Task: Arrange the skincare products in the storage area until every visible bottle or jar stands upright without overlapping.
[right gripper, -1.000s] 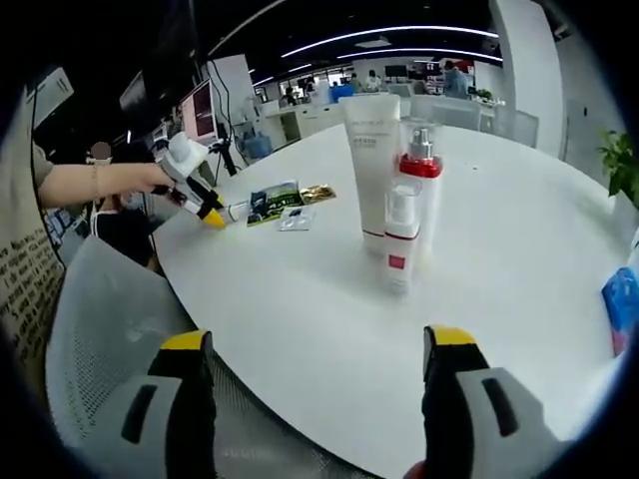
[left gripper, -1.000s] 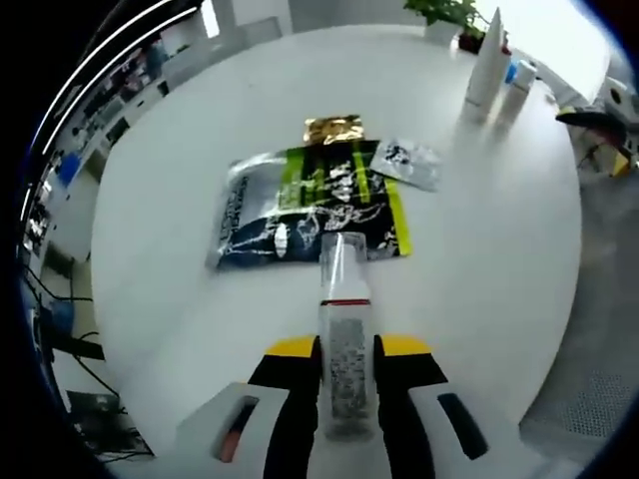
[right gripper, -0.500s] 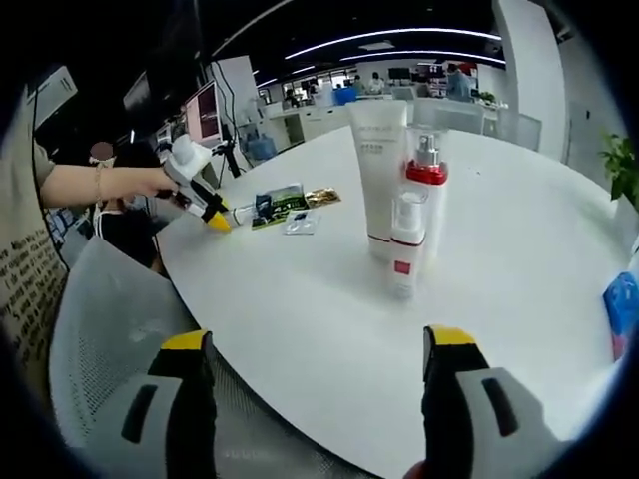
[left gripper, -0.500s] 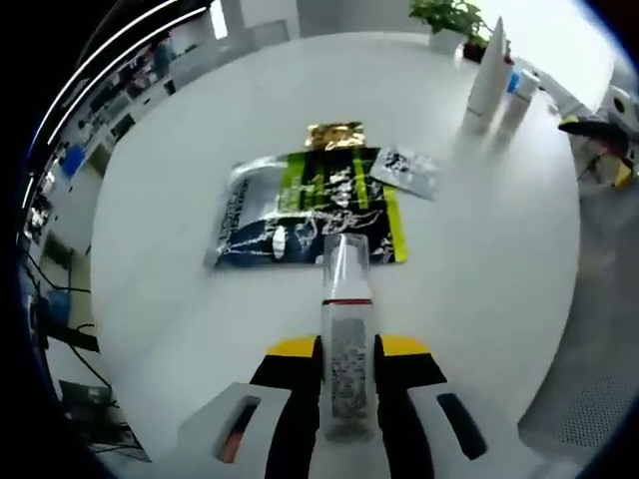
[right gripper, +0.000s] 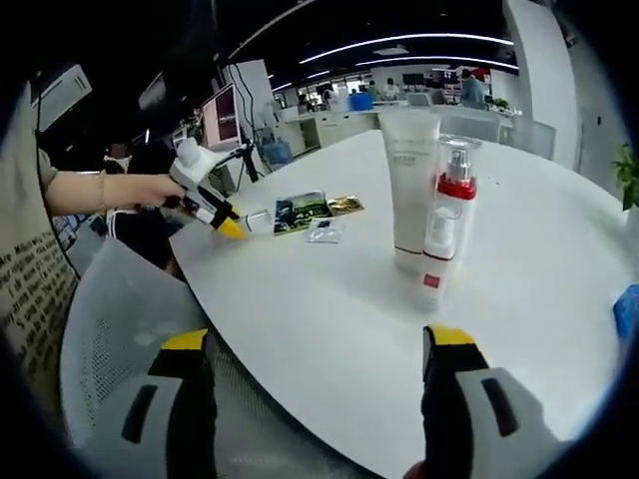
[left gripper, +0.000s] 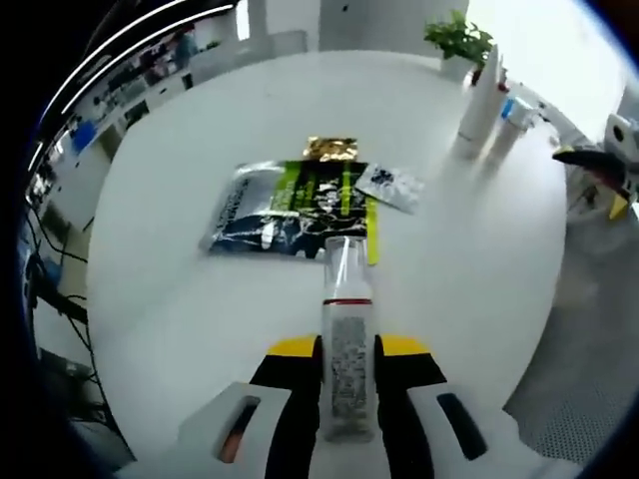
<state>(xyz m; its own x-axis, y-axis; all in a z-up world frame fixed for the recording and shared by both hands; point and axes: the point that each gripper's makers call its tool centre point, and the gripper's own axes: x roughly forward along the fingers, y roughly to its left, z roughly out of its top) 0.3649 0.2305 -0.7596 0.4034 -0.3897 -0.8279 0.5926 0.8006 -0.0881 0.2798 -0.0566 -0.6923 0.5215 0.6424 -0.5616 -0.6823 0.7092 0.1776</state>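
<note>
My left gripper (left gripper: 347, 361) is shut on a small clear spray bottle (left gripper: 346, 319) with a red band, held lying along the jaws above the white round table (left gripper: 180, 299). In the right gripper view a hand holds that left gripper (right gripper: 213, 209) with the bottle (right gripper: 256, 221) at the table's far left edge. A white tube (right gripper: 410, 180), a red-capped pump bottle (right gripper: 456, 205) and a small white bottle (right gripper: 436, 261) stand upright close together. My right gripper (right gripper: 318, 344) is open and empty, in front of the table's near edge.
A large dark-and-green packet (left gripper: 290, 208), a gold sachet (left gripper: 331, 150) and a small silver sachet (left gripper: 389, 187) lie flat mid-table. A grey mesh chair (right gripper: 115, 339) is by the table's edge. A potted plant (left gripper: 457, 38) sits beyond the upright tube (left gripper: 477, 98).
The left gripper keeps its hold on the spray bottle and its view has drawn back a little from the packets. The right view has swung, so the upright bottles sit further right.
</note>
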